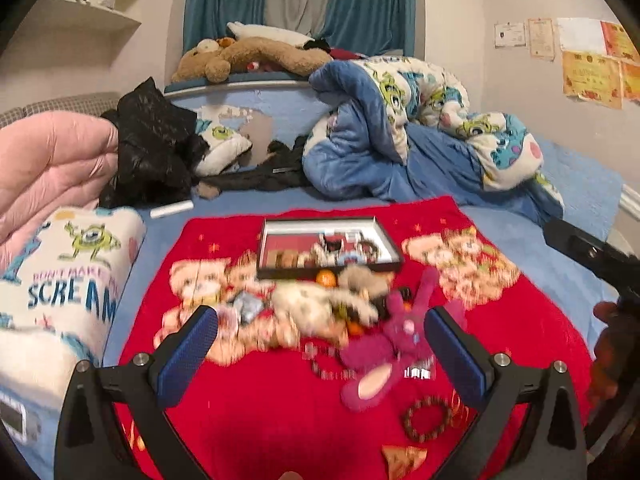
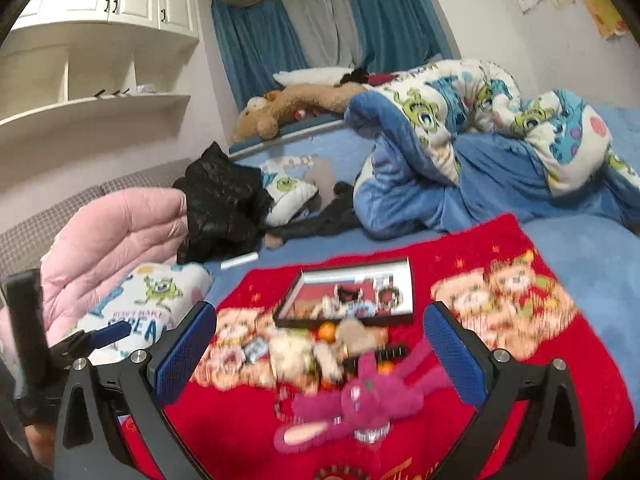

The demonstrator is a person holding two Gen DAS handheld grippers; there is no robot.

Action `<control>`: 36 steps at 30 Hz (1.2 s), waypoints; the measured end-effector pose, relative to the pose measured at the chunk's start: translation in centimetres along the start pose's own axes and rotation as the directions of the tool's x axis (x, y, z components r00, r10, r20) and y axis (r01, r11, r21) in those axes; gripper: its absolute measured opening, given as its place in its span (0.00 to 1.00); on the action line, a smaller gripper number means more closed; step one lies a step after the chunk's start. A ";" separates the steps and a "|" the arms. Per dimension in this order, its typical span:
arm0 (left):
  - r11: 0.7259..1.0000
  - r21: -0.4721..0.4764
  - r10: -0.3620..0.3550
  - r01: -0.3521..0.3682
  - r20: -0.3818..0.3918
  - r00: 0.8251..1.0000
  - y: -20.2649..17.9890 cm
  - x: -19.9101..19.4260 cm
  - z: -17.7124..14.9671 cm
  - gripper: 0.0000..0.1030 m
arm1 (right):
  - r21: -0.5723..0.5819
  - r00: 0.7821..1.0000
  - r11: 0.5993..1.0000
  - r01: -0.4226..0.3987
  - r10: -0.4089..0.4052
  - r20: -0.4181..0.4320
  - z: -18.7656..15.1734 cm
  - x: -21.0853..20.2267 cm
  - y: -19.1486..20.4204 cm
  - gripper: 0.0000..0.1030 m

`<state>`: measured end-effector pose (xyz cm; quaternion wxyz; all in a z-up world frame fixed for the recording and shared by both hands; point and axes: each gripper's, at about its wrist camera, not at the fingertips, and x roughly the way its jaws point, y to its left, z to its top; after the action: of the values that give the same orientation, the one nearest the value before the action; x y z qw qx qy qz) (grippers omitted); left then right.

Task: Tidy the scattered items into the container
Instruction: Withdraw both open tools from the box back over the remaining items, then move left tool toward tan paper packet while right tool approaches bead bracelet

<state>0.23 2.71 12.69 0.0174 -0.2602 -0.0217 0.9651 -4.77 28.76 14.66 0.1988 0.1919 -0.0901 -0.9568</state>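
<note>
A black-framed tray (image 1: 382, 240) (image 2: 402, 276) lies on a red cartoon blanket (image 1: 260, 412) (image 2: 560, 364) on the bed and holds several small items. In front of it lie scattered things: a magenta plush rabbit (image 1: 394, 336) (image 2: 360, 396), a cream plush toy (image 1: 308, 304) (image 2: 296, 350), small orange balls (image 1: 325, 277) (image 2: 327, 330), a silver wrapper (image 1: 246, 306) and a bead bracelet (image 1: 428, 418). My left gripper (image 1: 322, 330) is open and empty above the pile. My right gripper (image 2: 320, 332) is open and empty above it too. Both views are blurred.
A rolled cartoon blanket (image 1: 60, 276) (image 2: 140, 300) and a pink quilt (image 1: 52, 160) lie left of the red blanket. A black jacket (image 1: 152, 144) and a heaped blue duvet (image 1: 400, 128) lie behind. The right gripper's body (image 1: 592, 256) shows at the right edge.
</note>
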 end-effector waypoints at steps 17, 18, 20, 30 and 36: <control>0.994 0.062 -0.083 0.091 -0.122 0.989 -3.7 4.2 -9.8 1.00 | 0.047 0.994 0.998 -0.052 0.056 -0.093 -10.1 1.1 -2.8 1.00; 0.992 0.073 -0.096 0.106 -0.139 0.986 -4.0 4.6 -10.3 1.00 | 0.051 0.993 0.997 -0.053 0.058 -0.102 -10.4 1.3 -3.0 1.00; 0.986 0.098 -0.116 0.133 -0.168 0.979 -4.7 5.2 -11.5 1.00 | 0.028 0.991 0.999 -0.042 0.045 -0.122 -11.3 2.0 -3.2 1.00; 0.968 0.161 -0.144 0.194 -0.277 0.950 -7.1 7.4 -15.3 1.00 | -0.012 0.955 0.998 0.065 -0.066 -0.288 -15.7 5.3 -5.4 1.00; 0.973 0.173 -0.091 0.152 -0.316 0.944 -7.2 9.3 -16.4 1.00 | -0.005 0.915 0.998 0.059 -0.056 -0.400 -17.3 7.2 -5.5 0.86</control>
<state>0.62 10.82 -5.79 0.1057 -0.4016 0.0600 0.9077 -5.81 29.07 -4.83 0.1840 0.3865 -0.0454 -0.9026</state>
